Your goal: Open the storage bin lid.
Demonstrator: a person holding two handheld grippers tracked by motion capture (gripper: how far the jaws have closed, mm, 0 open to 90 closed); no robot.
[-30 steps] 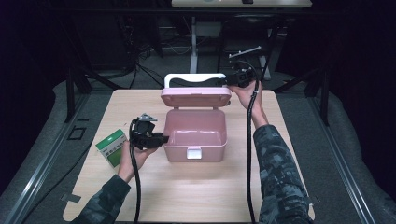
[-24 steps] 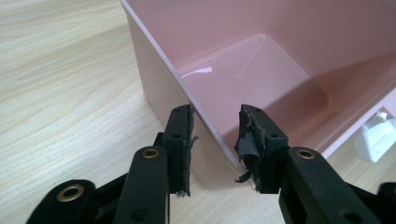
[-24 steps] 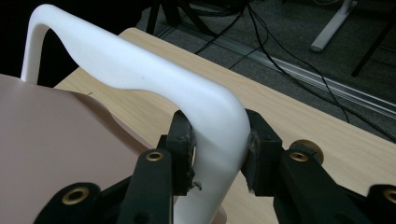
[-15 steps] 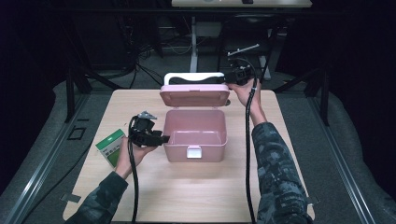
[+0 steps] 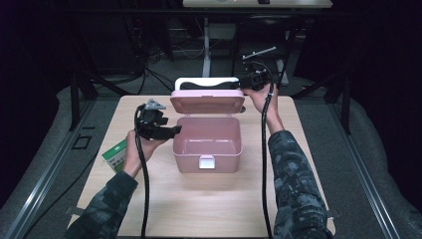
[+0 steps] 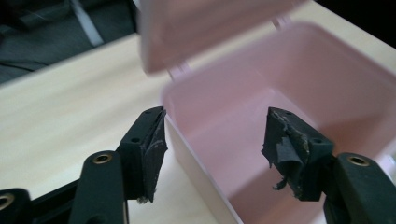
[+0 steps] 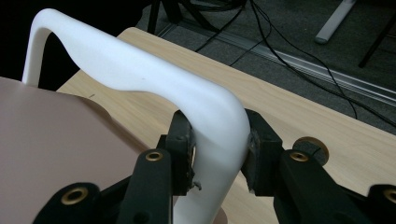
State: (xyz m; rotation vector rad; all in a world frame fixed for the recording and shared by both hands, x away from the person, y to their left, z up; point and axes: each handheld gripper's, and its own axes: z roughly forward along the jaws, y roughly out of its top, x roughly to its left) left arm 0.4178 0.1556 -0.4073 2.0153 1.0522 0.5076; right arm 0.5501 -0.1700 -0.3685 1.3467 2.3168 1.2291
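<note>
Item: pink plastic storage box (image 5: pixel 207 144), mid-table on the pale wooden tabletop (image 5: pixel 209 209), interior bare where visible. Its hinged pink lid (image 5: pixel 207 102) is tilted up behind it by the white curved plastic carry handle (image 7: pixel 140 79); the handle's far end is cut off by darkness. Right gripper (image 7: pixel 215 144): pads clamped on the handle's bend. Left gripper (image 6: pixel 212 140): jaws just been opening, now apart with nothing gripped, straddling the box's near wall. Green-and-white cardboard carton (image 5: pixel 115 155): largely hidden behind the left hand (image 5: pixel 137 149), print unreadable.
</note>
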